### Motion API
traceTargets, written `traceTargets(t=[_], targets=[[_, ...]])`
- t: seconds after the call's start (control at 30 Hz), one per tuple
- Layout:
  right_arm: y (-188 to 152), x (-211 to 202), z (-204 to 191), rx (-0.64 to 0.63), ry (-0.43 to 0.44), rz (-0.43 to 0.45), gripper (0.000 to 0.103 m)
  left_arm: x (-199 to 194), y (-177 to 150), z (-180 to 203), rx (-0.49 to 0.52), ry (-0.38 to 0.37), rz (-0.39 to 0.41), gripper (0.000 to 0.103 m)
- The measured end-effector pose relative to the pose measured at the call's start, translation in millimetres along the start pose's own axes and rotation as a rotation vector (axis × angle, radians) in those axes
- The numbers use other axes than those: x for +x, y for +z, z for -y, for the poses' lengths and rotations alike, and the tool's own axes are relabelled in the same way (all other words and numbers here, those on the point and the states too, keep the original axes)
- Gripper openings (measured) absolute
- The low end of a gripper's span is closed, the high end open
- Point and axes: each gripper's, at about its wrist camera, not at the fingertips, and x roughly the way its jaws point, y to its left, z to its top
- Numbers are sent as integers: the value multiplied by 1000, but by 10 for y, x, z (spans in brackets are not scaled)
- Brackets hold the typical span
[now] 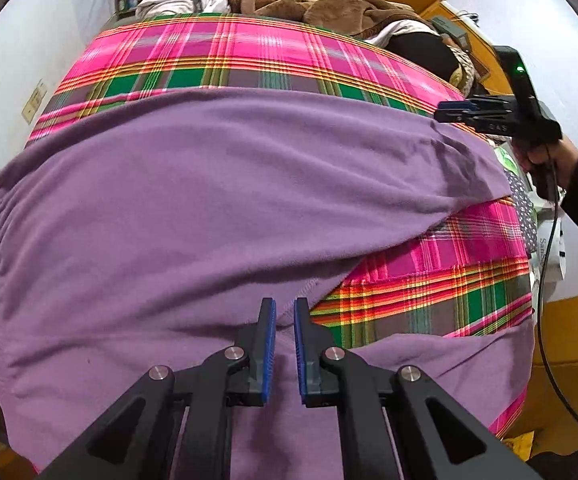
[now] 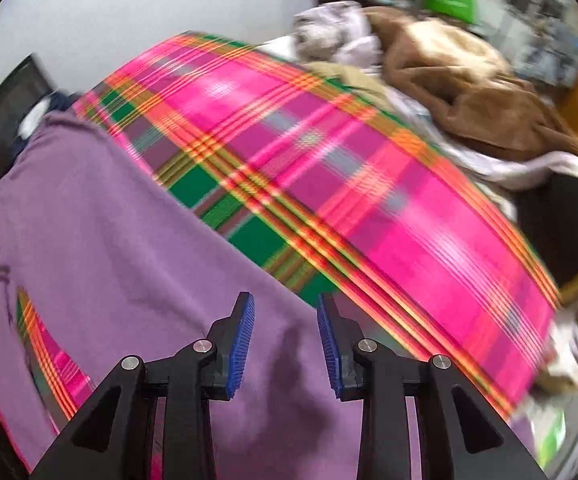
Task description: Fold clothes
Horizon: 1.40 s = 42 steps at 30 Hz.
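**Purple garment flat on the plaid, both grippers above it**

Left wrist view first: the left gripper (image 1: 285,308) points down over the purple garment (image 1: 193,208), its blue pads only a narrow slot apart, and nothing looks pinched between them; purple cloth shows through the gap. The garment spreads wide ahead of and to both sides of this gripper, lying on the plaid sheet (image 1: 249,56). Just right of the tips a curved hem runs off, plaid showing beyond it. Only this view catches the far right: the right gripper (image 1: 449,111) seen from the side over the garment's far corner, a hand (image 1: 545,160) on its handle and a cable trailing down.

Over to the right wrist view, blurred: the right gripper (image 2: 285,320) has its jaws about half apart and opening, nothing between them, garment (image 2: 101,232) beneath and to its left. Plaid (image 2: 369,184) sweeps ahead and right. Beyond it, a brown blanket (image 2: 469,96), far clearer here.
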Motion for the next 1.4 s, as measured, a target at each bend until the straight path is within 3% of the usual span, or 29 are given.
traceTargets(t=[0.13, 0.3, 0.43, 0.63, 0.8, 0.93, 1.07, 1.2, 1.37, 1.4], targets=[[54, 234, -28, -109, 80, -48, 34, 1, -29, 23, -30, 20, -3, 8], [50, 285, -92, -207, 84, -44, 34, 37, -36, 56, -62, 24, -13, 8], [64, 253, -173, -250, 67, -57, 6, 46, -27, 144, -57, 27, -15, 8], [139, 227, -121, -207, -18, -22, 4, -4, -26, 269, -37, 33, -2, 8], [85, 124, 124, -123, -45, -13, 11, -28, -41, 339, -31, 39, 3, 8], [-168, -197, 547, -38, -30, 23, 34, -14, -56, 368, -32, 37, 1, 8], [-583, -328, 912, 13, -43, -30, 35, 37, -62, 438, -26, 22, -11, 8], [-835, -258, 991, -12, -50, -89, 35, 87, -37, 585, 0, 11, -23, 8], [-934, -205, 1009, -39, -28, -103, 35, 83, -1, 734, 27, 6, -19, 8], [-926, -203, 1012, -41, -16, -108, 31, 81, 4, 750, 26, 7, -20, 8]])
